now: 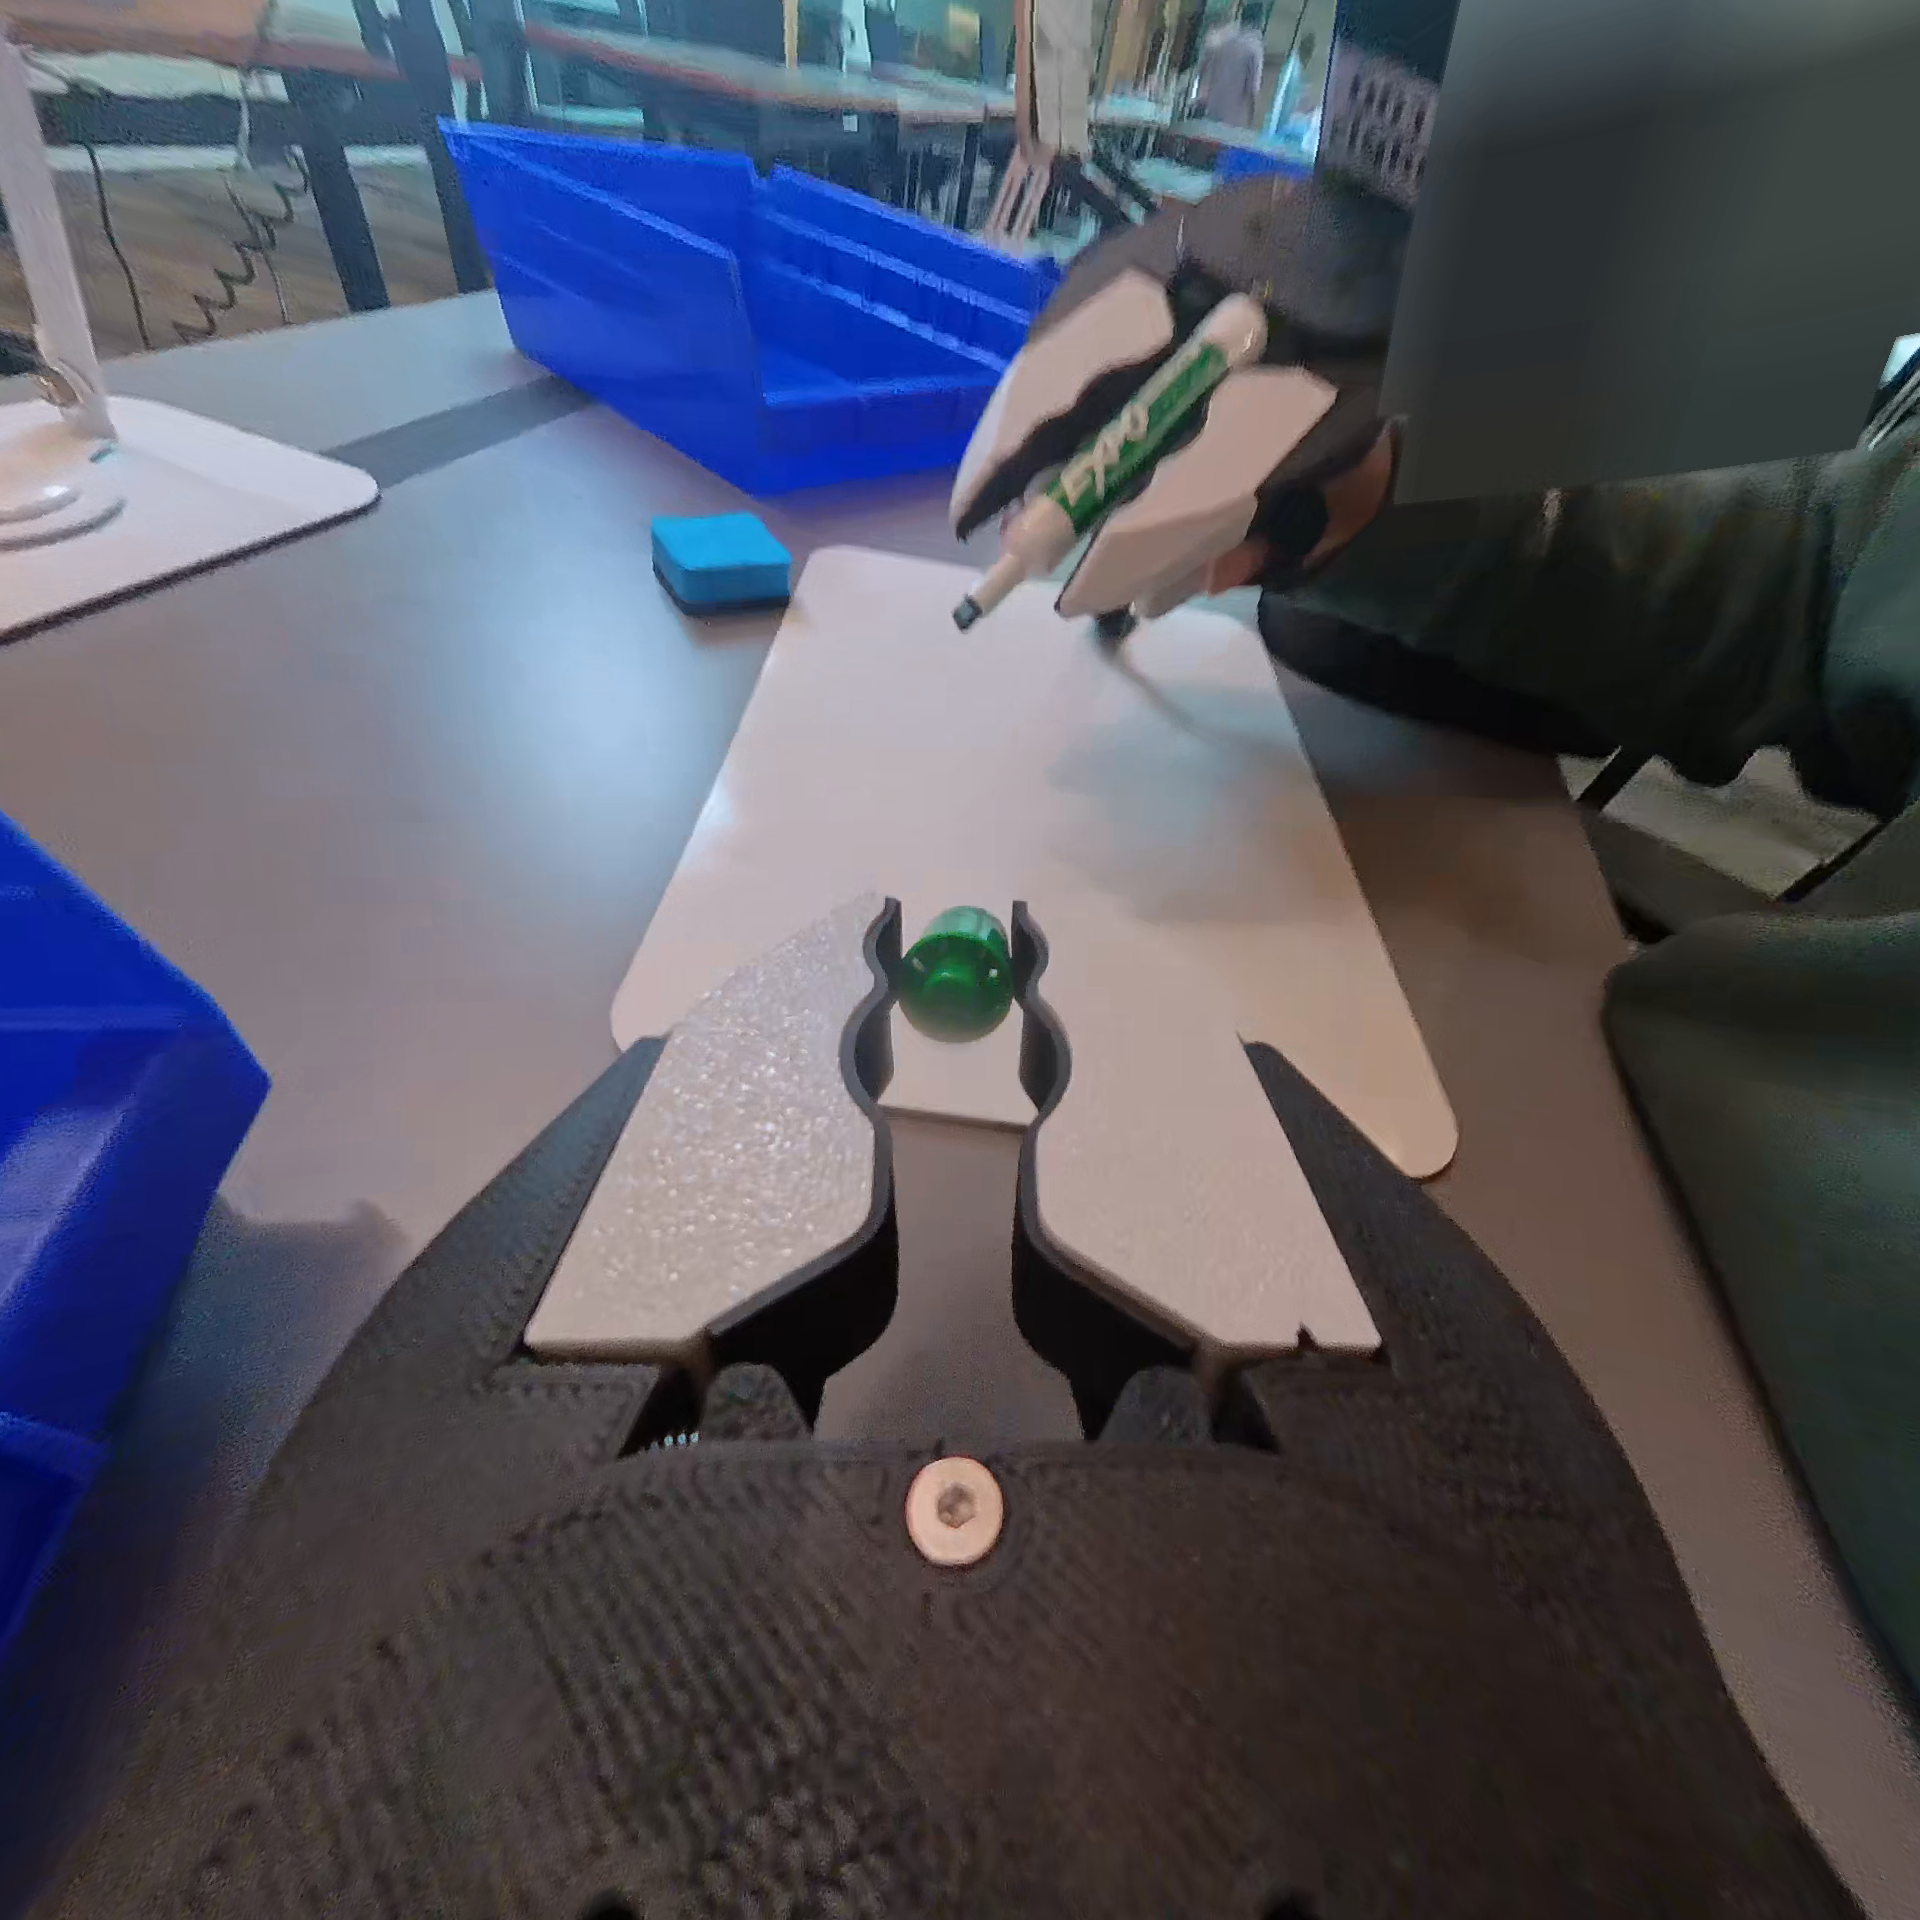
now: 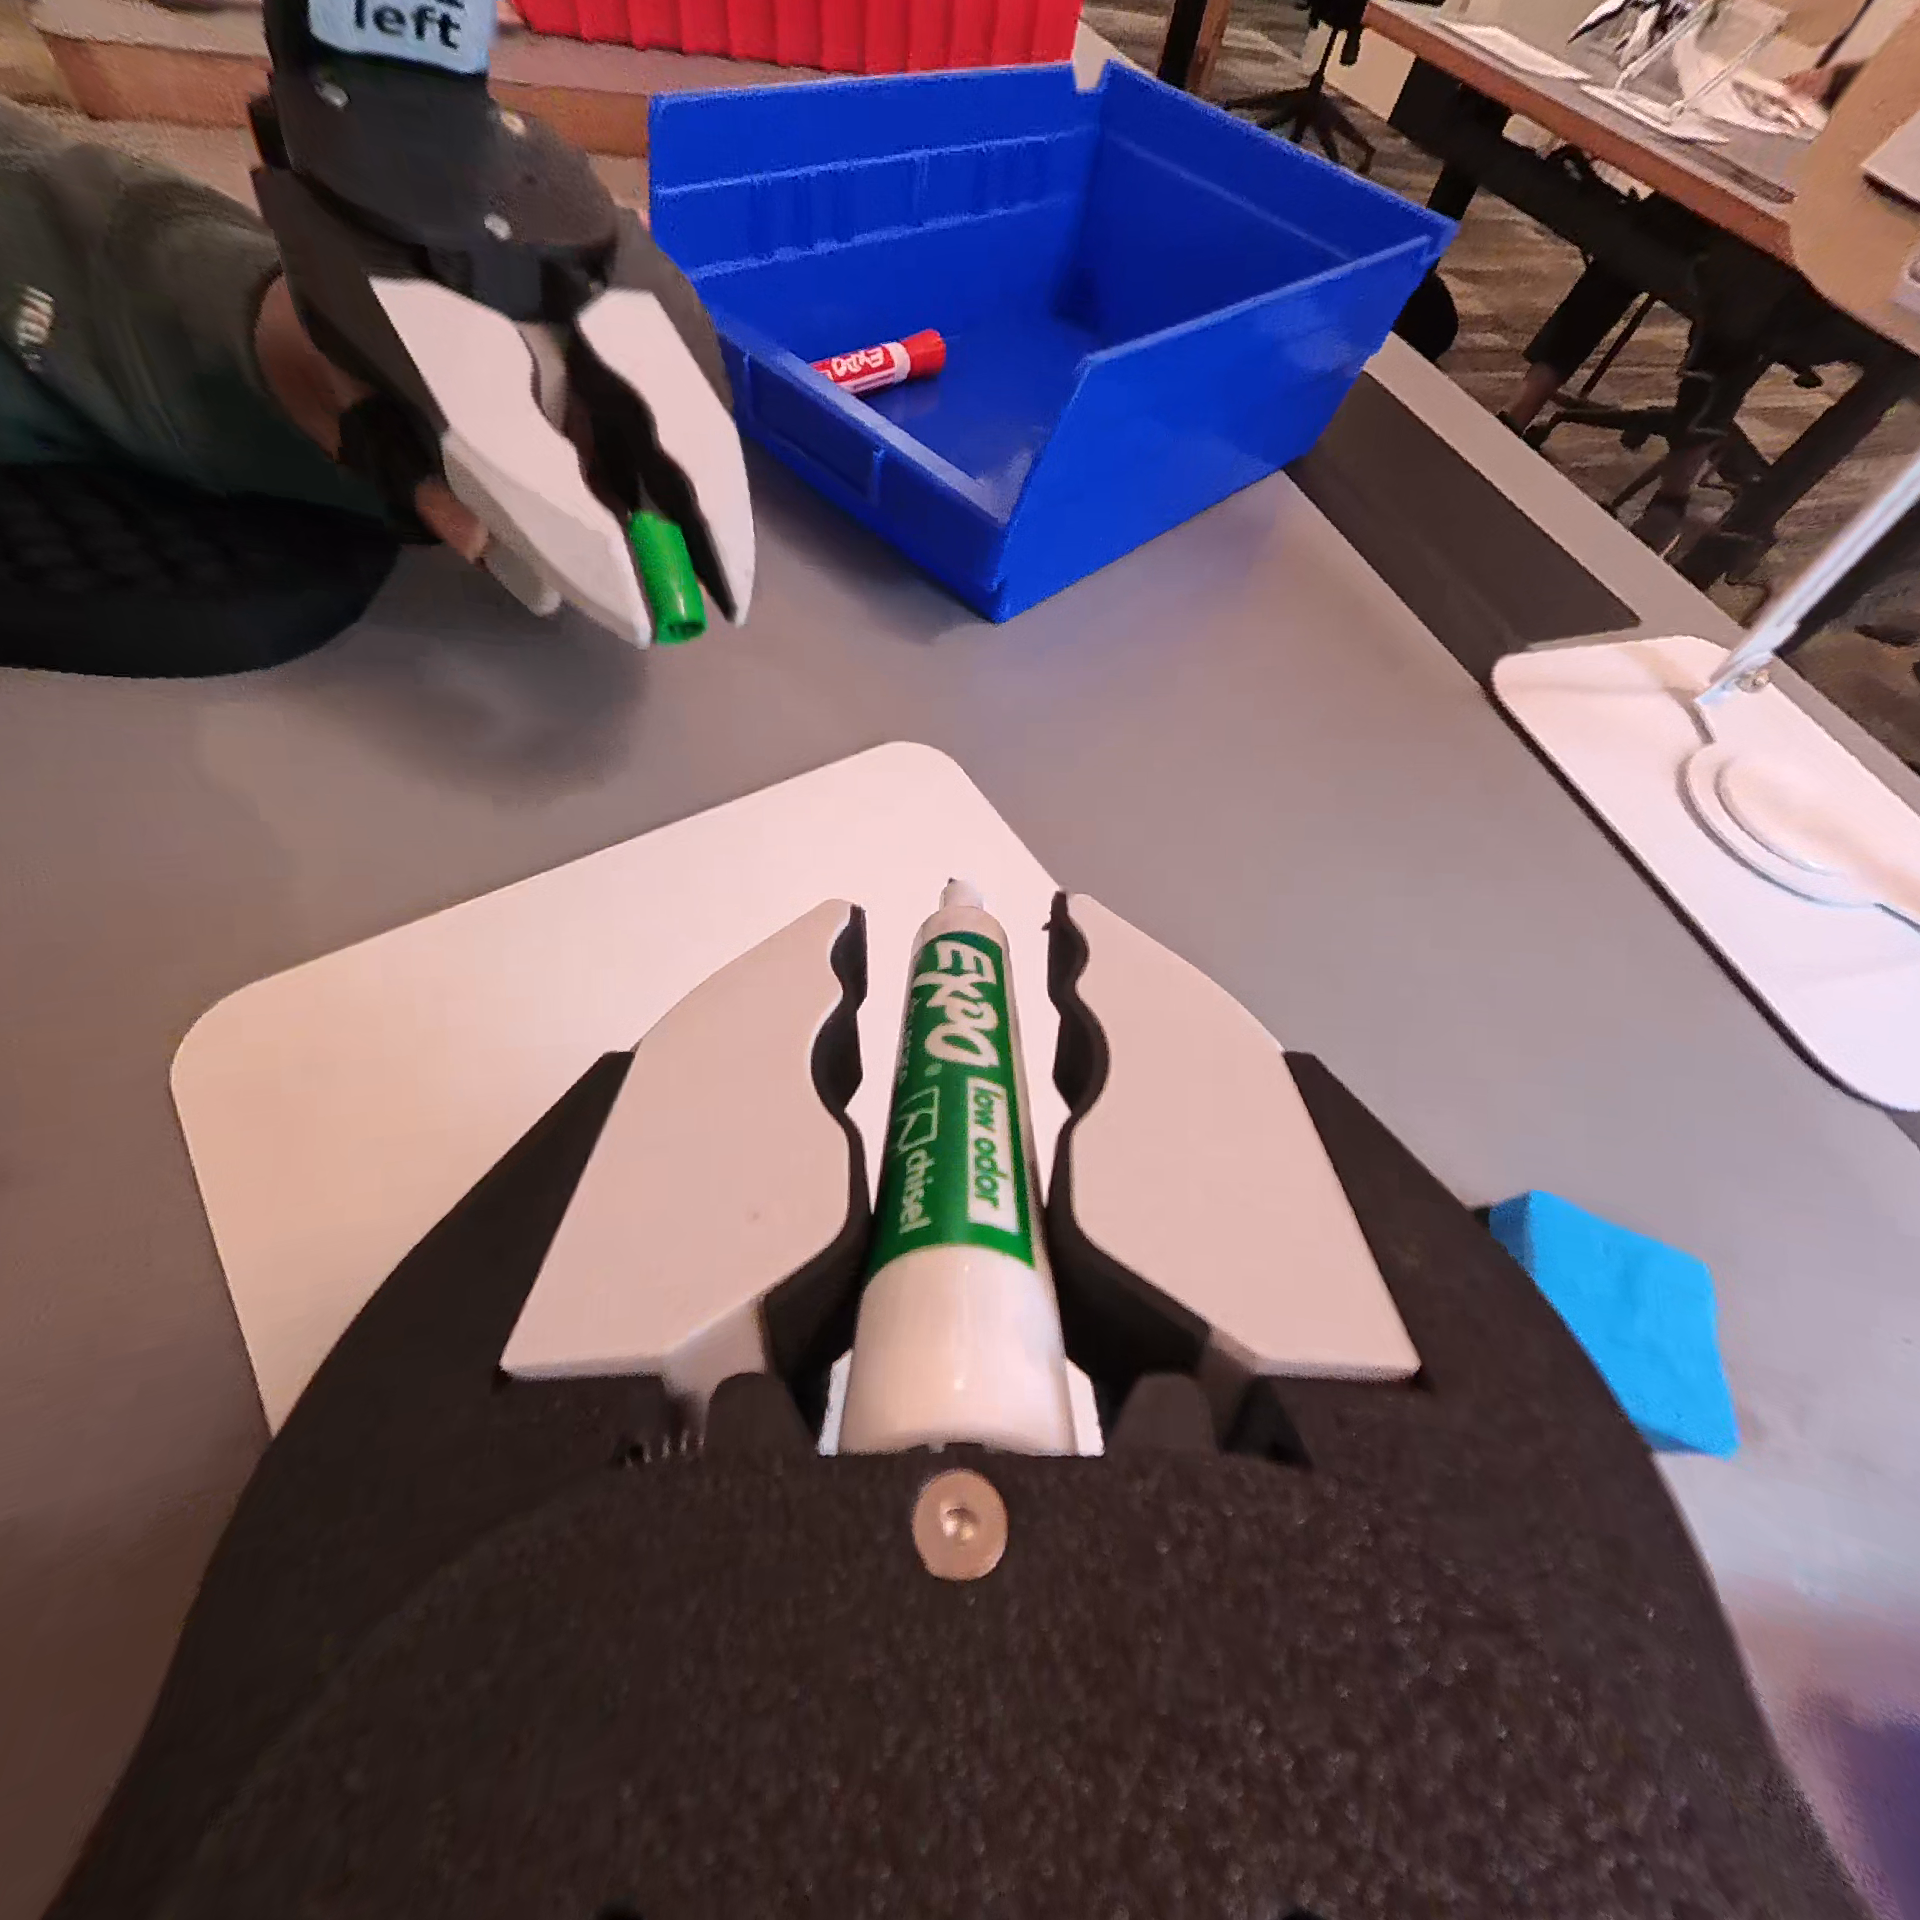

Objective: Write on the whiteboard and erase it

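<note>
The right gripper (image 2: 956,904) clamped a labelled green marker (image 2: 951,1164) over the whiteboard (image 2: 343,1091); the left gripper (image 1: 954,935), at 11 o'clock, pinched its cap (image 1: 954,971).

The marker (image 2: 951,1174) is white with a green band; its cap (image 1: 954,971) is glossy green. The whiteboard (image 1: 1039,790) is plain white, the eraser (image 1: 719,561) bright blue, the bin (image 2: 1143,343) deep blue, the desk (image 2: 1195,748) grey. A red-capped marker (image 2: 878,363) lies in the bin.
</note>
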Demonstrator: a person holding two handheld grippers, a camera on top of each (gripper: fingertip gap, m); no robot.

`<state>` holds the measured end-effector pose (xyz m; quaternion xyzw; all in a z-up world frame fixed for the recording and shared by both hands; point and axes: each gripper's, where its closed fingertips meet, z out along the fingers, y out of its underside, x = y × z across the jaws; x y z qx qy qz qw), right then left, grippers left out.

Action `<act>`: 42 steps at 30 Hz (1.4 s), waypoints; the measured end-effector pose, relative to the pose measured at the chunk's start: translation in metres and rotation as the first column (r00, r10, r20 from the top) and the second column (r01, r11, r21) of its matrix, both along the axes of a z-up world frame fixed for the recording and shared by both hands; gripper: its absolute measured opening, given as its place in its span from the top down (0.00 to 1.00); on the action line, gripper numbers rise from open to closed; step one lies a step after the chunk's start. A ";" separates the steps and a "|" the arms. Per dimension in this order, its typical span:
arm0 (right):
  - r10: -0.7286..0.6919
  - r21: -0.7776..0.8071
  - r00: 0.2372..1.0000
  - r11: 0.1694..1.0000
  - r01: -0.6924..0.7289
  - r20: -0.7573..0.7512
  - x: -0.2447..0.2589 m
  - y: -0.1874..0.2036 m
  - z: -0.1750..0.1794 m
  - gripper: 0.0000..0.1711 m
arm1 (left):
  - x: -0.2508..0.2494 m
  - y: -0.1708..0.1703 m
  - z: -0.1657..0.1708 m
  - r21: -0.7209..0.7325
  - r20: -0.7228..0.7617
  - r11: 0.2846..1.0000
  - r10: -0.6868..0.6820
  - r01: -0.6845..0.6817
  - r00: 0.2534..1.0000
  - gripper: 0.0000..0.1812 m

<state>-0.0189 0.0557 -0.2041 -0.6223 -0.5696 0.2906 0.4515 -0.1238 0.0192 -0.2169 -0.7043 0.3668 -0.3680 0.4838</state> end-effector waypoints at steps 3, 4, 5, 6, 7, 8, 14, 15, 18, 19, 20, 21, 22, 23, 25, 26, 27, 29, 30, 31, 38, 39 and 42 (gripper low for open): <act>0.016 0.017 1.000 1.000 -0.016 0.017 -0.010 0.001 0.003 0.80 | 0.007 -0.003 -0.012 -0.008 -0.055 1.000 -0.019 0.018 0.998 0.89; 0.018 0.022 1.000 1.000 -0.019 0.021 -0.013 0.001 0.004 0.80 | 0.009 -0.004 -0.011 -0.005 -0.054 1.000 -0.022 0.022 0.998 0.89; 0.019 0.027 1.000 0.999 -0.020 0.025 -0.016 0.002 0.005 0.80 | 0.010 -0.004 -0.009 0.004 -0.049 1.000 -0.022 0.022 0.999 0.89; 0.019 0.033 0.999 0.999 -0.020 0.032 -0.017 0.002 0.006 0.80 | 0.011 -0.005 -0.009 0.014 -0.049 1.000 -0.022 0.023 0.999 0.89; 0.019 0.037 0.999 0.999 -0.020 0.043 -0.018 0.003 0.006 0.80 | 0.012 -0.005 -0.010 0.021 -0.056 0.999 -0.028 0.029 0.998 0.89; 0.016 0.040 0.998 0.999 -0.019 0.057 -0.019 0.004 0.004 0.80 | 0.014 -0.006 -0.011 0.021 -0.061 0.999 -0.035 0.036 0.998 0.89; 0.024 -0.012 0.990 1.000 -0.023 0.137 -0.015 0.002 -0.011 0.80 | 0.024 -0.017 -0.011 0.021 -0.023 0.996 -0.089 0.090 0.996 0.89; 0.023 -0.021 0.988 1.000 -0.020 0.155 -0.015 0.002 -0.015 0.80 | 0.025 -0.018 -0.011 0.016 -0.024 0.995 -0.101 0.102 0.995 0.89; 0.011 -0.064 0.978 0.998 0.002 0.207 -0.016 0.002 -0.024 0.80 | 0.024 -0.023 -0.009 0.015 -0.004 0.994 -0.106 0.106 0.994 0.89; 0.001 -0.080 0.975 0.997 0.017 0.222 -0.016 0.004 -0.026 0.80 | 0.023 -0.024 -0.008 0.016 0.004 0.995 -0.099 0.099 0.995 0.89; -0.007 -0.094 0.972 0.995 0.030 0.235 -0.016 0.005 -0.028 0.80 | 0.020 -0.022 -0.007 0.014 0.010 0.996 -0.092 0.092 0.996 0.89; -0.014 -0.100 0.970 0.994 0.039 0.241 -0.017 0.007 -0.028 0.80 | 0.017 -0.021 -0.006 0.011 0.016 0.996 -0.085 0.085 0.996 0.89; -0.016 -0.101 0.969 0.994 0.043 0.247 -0.018 0.008 -0.028 0.80 | 0.016 -0.020 -0.005 0.014 0.020 0.997 -0.079 0.078 0.997 0.89; -0.016 -0.098 0.967 0.994 0.042 0.256 -0.019 0.008 -0.027 0.80 | 0.014 -0.020 -0.004 0.027 0.015 0.997 -0.073 0.073 0.997 0.89; -0.008 -0.090 0.962 0.995 0.034 0.271 -0.022 0.007 -0.026 0.80 | 0.012 -0.019 -0.003 0.066 -0.010 0.996 -0.055 0.056 0.998 0.89; 0.001 -0.091 0.961 0.996 0.025 0.277 -0.025 0.006 -0.026 0.80 | 0.011 -0.018 -0.002 0.079 -0.019 0.996 -0.049 0.050 0.999 0.89; 0.008 -0.092 0.959 0.996 0.019 0.285 -0.027 0.005 -0.027 0.80 | 0.010 -0.018 -0.003 0.082 -0.026 0.995 -0.045 0.047 0.999 0.89; 0.024 -0.096 0.952 0.995 0.005 0.304 -0.031 0.003 -0.029 0.80 | 0.008 -0.014 -0.005 0.092 -0.048 0.995 -0.029 0.034 0.998 0.89; 0.032 -0.101 0.949 0.995 0.000 0.314 -0.033 0.002 -0.031 0.80 | 0.006 -0.013 -0.006 0.109 -0.071 0.994 -0.022 0.029 0.997 0.89; 0.039 -0.105 0.945 0.995 -0.006 0.325 -0.035 0.001 -0.032 0.80 | 0.004 -0.010 -0.007 0.134 -0.098 0.991 -0.007 0.020 0.995 0.89; 0.051 -0.113 0.926 0.994 -0.008 0.374 -0.045 -0.004 -0.034 0.80 | -0.023 0.002 -0.020 0.209 -0.199 0.978 0.067 -0.025 0.978 0.89; 0.060 -0.115 0.920 0.993 -0.016 0.386 -0.046 -0.006 -0.037 0.80 | -0.025 0.001 -0.022 0.197 -0.200 0.980 0.064 -0.023 0.978 0.89; 0.092 -0.118 0.902 0.992 -0.046 0.421 -0.051 -0.012 -0.043 0.80 | -0.026 -0.001 -0.022 0.181 -0.186 0.983 0.056 -0.022 0.981 0.89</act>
